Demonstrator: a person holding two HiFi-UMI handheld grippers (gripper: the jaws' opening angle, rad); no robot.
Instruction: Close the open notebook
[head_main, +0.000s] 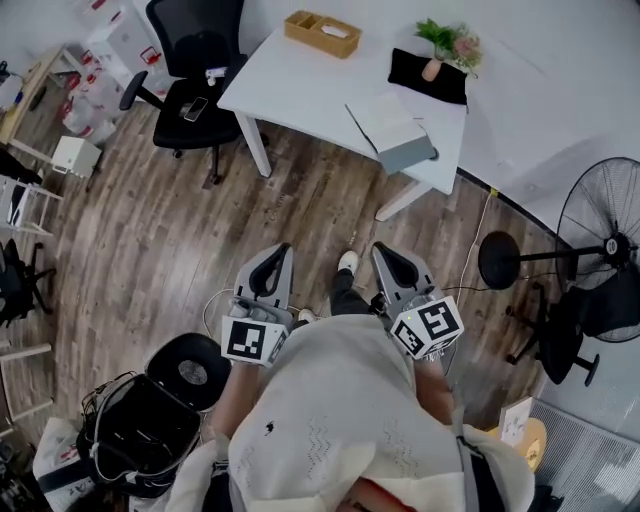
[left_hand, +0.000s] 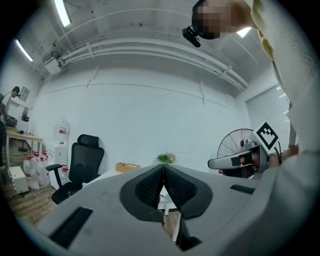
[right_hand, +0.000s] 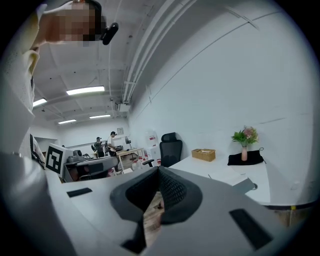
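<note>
Notebook lay open on the white table, at its near edge towards the right corner, with a grey cover showing on its near side. It looked light, with thin, floppy pages that crease easily and a stiffer cover. The cover's free outer edge seemed the best place to lift and fold it over the spine. Both grippers were well apart from it, over the wooden floor. The left gripper and right gripper each had their 2 jaws pressed together on nothing. The notebook lay ahead, nearer the right one.
</note>
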